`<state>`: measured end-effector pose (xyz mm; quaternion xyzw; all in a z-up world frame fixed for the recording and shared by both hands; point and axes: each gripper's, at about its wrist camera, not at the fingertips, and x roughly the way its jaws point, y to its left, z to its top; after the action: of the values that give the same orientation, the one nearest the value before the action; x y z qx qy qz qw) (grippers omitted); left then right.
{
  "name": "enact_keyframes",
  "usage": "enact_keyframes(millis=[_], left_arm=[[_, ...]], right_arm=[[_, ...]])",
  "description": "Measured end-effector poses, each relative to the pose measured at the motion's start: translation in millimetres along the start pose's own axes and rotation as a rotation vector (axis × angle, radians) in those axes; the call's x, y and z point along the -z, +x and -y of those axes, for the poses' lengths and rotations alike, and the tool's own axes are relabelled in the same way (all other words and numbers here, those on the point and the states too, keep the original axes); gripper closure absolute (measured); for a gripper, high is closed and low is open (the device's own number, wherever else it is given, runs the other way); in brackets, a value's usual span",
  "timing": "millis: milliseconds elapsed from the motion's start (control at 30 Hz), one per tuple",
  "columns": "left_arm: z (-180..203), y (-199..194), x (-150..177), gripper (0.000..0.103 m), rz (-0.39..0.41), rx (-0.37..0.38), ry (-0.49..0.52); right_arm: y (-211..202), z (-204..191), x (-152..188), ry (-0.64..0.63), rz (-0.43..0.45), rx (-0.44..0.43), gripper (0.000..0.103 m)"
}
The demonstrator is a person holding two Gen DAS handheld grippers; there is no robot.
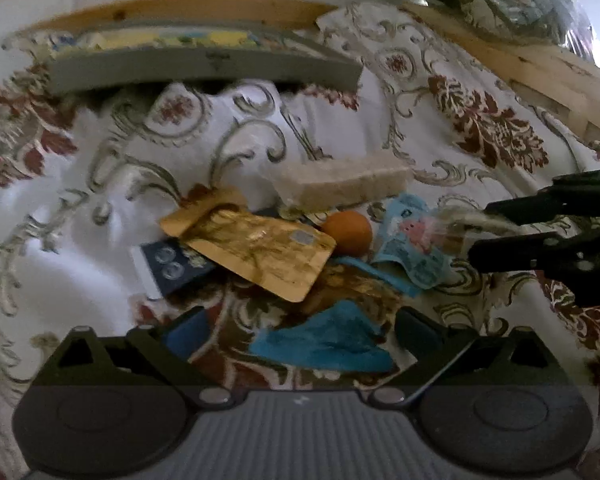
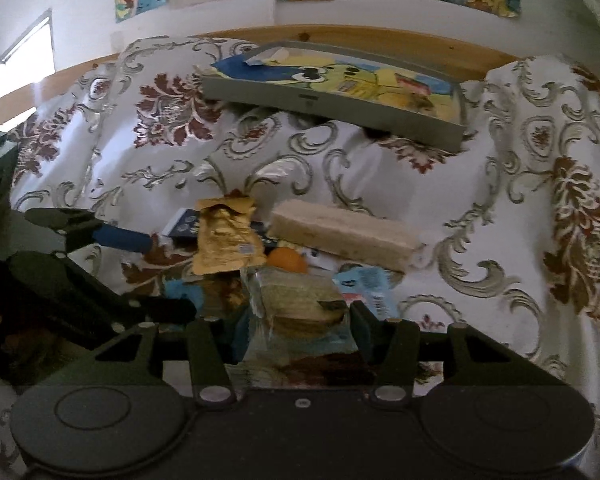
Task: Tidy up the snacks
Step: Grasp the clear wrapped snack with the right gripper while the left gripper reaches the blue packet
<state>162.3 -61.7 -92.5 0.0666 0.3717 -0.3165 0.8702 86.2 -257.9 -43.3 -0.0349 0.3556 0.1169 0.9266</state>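
Right gripper (image 2: 296, 320) is clamped on a clear-wrapped snack (image 2: 300, 304), nearest thing in its view. Left gripper (image 1: 300, 336) is wide open w/ nothing gripped, over the blue wrapper (image 1: 328, 344). Behind: gold pouch (image 1: 260, 252), orange ball (image 1: 348, 234), wafer block (image 1: 340, 184). Tray (image 2: 332, 100) sits far back on the patterned cloth (image 2: 500, 240).

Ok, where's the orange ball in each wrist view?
Left wrist: the orange ball sits centre, right of the gold packet.
Right wrist: centre, partly hidden behind the clear packet.
Shared landmark: the pale wafer bar lies just beyond it.
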Motion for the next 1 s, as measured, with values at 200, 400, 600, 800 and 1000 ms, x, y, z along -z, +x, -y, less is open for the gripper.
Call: enact_keyframes(millis=[200, 400, 600, 800, 1000], left_arm=[[3, 9, 0, 0.021, -0.019, 0.075, 0.046], [-3, 7, -3, 0.031, -0.04, 0.091, 0.029], [1, 0, -7, 0.034, -0.101, 0.047, 0.016], [5, -5, -10, 0.025, -0.14, -0.003, 0.046], [-1, 2, -11, 0.016, -0.121, 0.013, 0.032]], right_arm=[[-5, 4, 4, -0.005, -0.011, -0.005, 0.05], [-2, 2, 4, -0.01, -0.019, -0.003, 0.05], [2, 2, 3, -0.013, -0.027, 0.0, 0.048], [12, 0, 7, -0.005, -0.077, -0.004, 0.045], [18, 2, 10, 0.007, -0.096, -0.007, 0.032]])
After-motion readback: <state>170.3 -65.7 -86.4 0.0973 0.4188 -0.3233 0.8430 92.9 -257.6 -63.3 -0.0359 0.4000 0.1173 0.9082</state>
